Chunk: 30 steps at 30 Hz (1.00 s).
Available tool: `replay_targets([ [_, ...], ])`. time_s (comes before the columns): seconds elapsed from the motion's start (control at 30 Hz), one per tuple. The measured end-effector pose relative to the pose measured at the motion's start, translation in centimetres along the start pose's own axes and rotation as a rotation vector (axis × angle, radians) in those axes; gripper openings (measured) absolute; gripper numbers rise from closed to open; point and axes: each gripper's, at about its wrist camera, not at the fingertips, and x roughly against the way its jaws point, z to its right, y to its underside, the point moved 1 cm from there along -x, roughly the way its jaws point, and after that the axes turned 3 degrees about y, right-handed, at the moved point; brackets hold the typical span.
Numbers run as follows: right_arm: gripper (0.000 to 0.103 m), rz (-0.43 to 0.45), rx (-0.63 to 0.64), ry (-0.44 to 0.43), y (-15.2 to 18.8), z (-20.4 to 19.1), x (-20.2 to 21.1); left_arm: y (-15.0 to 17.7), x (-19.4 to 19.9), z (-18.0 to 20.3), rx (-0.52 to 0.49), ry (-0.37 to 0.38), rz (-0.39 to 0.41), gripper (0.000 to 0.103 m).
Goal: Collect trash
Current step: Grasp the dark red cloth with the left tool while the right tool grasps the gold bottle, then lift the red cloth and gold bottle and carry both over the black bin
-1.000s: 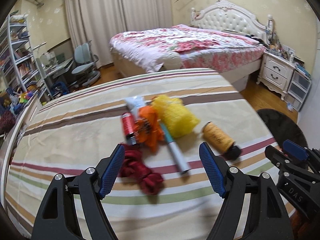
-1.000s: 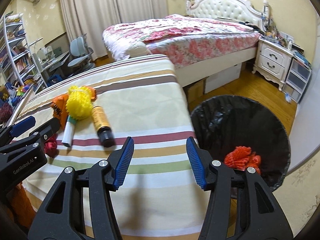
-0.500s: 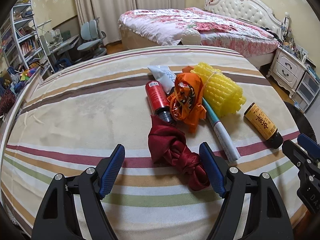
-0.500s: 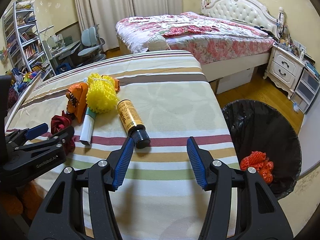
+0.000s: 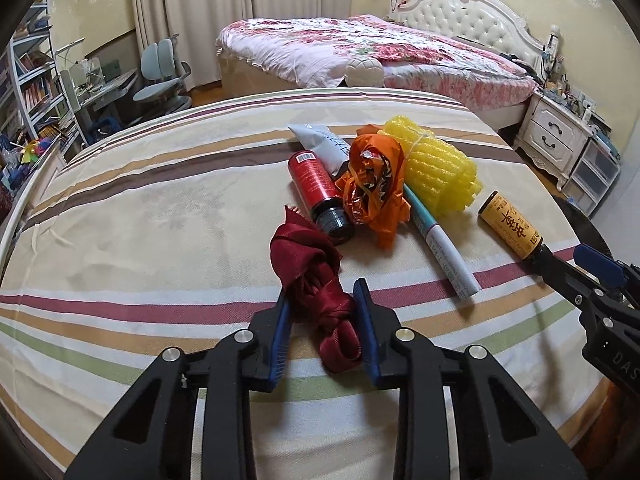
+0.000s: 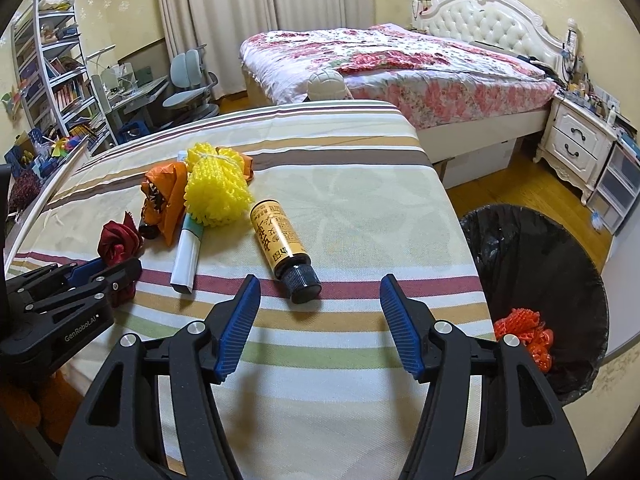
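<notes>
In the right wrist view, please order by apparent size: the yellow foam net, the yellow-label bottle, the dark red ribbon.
1. yellow foam net
2. yellow-label bottle, nearly as large; it lies nearer the camera, so this order is unsure
3. dark red ribbon, partly hidden by the left gripper

left wrist: close, angled down over striped bedspread (image 5: 160, 208) | right wrist: same, further right | shared: trash pile

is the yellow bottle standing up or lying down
Lying down. The yellow bottle rests on its side on the striped cloth, black cap pointing toward the camera.
</notes>
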Motion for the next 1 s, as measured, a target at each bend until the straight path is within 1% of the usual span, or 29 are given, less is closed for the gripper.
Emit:
replay_targets([
  [0.3, 0.061, -0.008, 0.04, -0.015, -0.7, -1.4, -0.8, 0.4, 0.7, -1.3, 0.024, -0.003, 0.005, 0.029],
  [0.6, 0.06, -0.041, 0.07, -0.006, -2.3, -2.5, -2.9, 0.5, 0.8, -2.3, 0.045, -0.003, 0.009, 0.029],
  [0.7, 0.054, -0.062, 0.071, -0.004, -2.4, -2.7, -3.4, 0.5, 0.8, -2.4, 0.048, 0.0, 0.009, 0.029],
  [0.77, 0.044, -0.075, 0.076, -0.002, -2.2, -2.8, -3.6, 0.5, 0.8, -2.4, 0.047, -0.001, 0.01, 0.029],
  [0.9, 0.034, -0.083, 0.087, 0.0, -2.0, -2.9, -3.6, 0.6, 0.8, -2.4, 0.048, -0.001, 0.011, 0.029],
  [0.93, 0.028, -0.083, 0.091, 0.002, -2.0, -2.9, -3.5, 0.6, 0.8, -2.4, 0.047, -0.002, 0.011, 0.029],
  [1.0, 0.027, -0.082, 0.093, 0.003, -1.8, -2.9, -3.3, 0.6, 0.8, -2.4, 0.046, -0.003, 0.011, 0.029],
])
